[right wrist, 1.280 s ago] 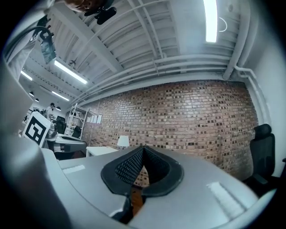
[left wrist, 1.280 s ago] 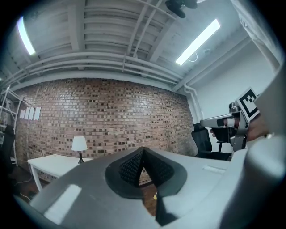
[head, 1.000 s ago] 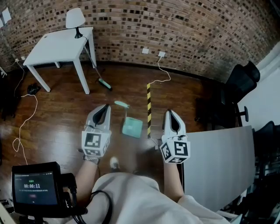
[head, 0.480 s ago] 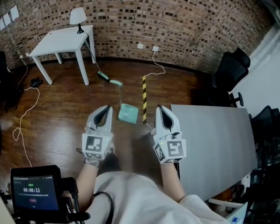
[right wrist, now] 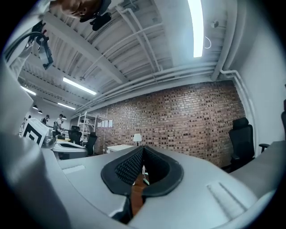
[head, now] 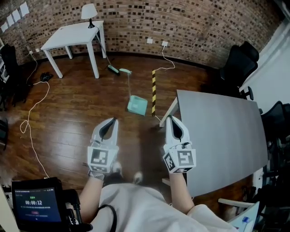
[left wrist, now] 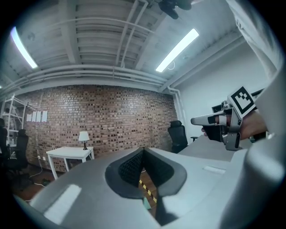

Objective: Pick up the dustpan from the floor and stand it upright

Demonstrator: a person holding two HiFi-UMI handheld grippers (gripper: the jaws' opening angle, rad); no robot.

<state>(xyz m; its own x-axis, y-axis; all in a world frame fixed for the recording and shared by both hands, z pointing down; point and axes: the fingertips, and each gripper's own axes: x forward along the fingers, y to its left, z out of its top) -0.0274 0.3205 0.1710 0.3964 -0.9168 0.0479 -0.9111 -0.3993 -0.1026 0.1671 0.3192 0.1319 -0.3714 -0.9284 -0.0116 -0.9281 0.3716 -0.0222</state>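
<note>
Left gripper point(head: 112, 121) and right gripper point(head: 172, 118) point forward side by side, each with its jaws pressed together and nothing between them. Ahead of the gap between them, well apart from both tips, a teal dustpan point(head: 137, 105) lies on the wooden floor point(head: 77, 113), its long handle stretching away. A yellow-and-black stripe point(head: 153, 93) runs just right of the pan. A grey table point(head: 222, 136) sits beside the right gripper. A white table point(head: 74, 35) with a lamp point(head: 89, 11) stands far ahead of the left gripper.

Wood floor point(head: 77, 120): teal dustpan point(head: 137, 105) lying flat; white table point(head: 72, 35) standing.
</note>
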